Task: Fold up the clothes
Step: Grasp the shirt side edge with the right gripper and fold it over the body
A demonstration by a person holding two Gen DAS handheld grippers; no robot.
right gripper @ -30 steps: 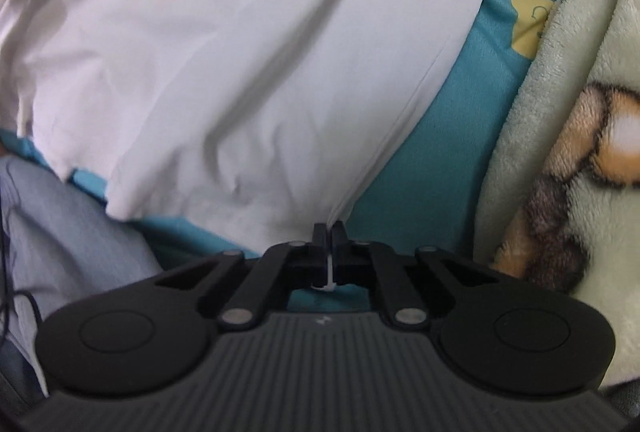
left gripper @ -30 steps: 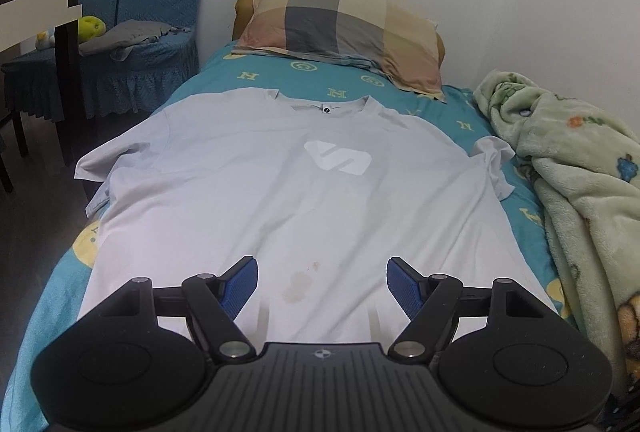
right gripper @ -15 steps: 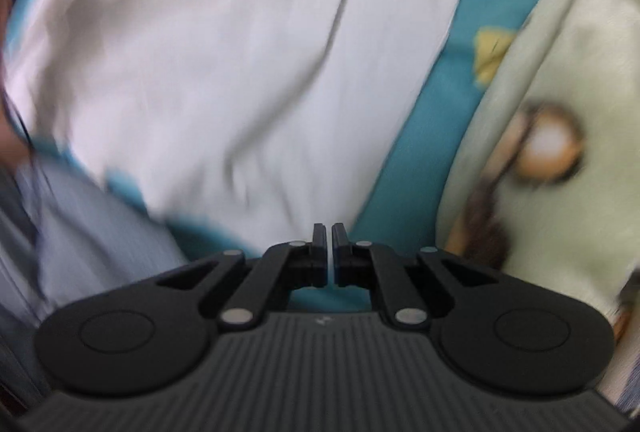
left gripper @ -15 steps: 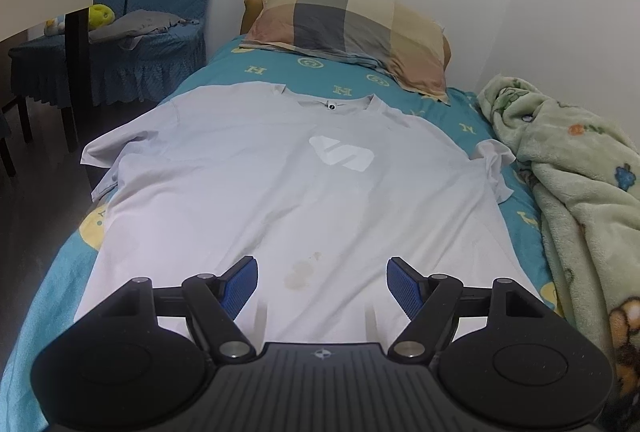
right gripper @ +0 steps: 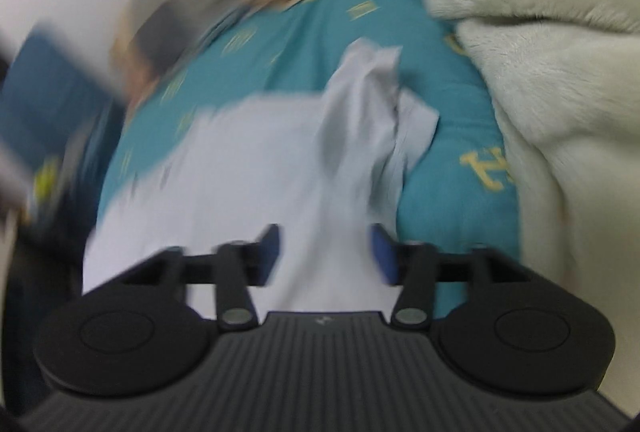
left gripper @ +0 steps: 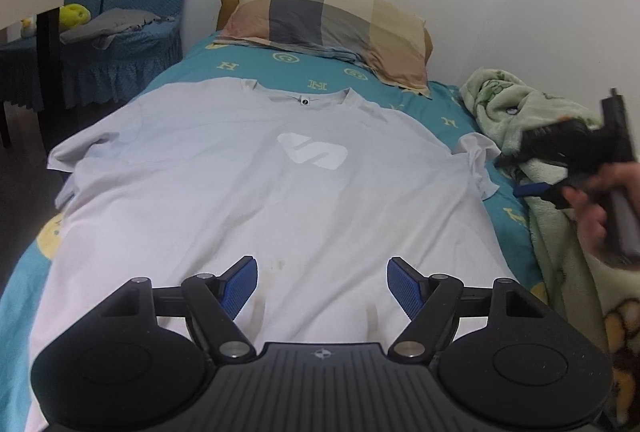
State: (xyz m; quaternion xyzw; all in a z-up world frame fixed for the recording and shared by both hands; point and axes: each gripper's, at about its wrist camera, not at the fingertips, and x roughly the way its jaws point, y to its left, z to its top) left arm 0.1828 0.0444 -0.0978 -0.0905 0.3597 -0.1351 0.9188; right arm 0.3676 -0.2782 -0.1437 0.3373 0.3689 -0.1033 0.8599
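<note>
The T-shirt (left gripper: 248,192) lay flat across the bed (left gripper: 256,66), filling mid-frame. Left claw (left gripper: 322,286) stood apart, empty; right claw (right gripper: 326,252) had just been opening, empty, near the crumpled sleeve (right gripper: 372,100) — a hasty grab could bunch it.

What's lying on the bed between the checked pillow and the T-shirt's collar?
Only bare teal bedsheet with yellow letter prints separates the pillow from the T-shirt collar, seen in the left wrist view.

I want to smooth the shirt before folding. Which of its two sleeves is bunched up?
The sleeve beside the green blanket is crumpled; the other sleeve, on the chair side, lies flat.
</note>
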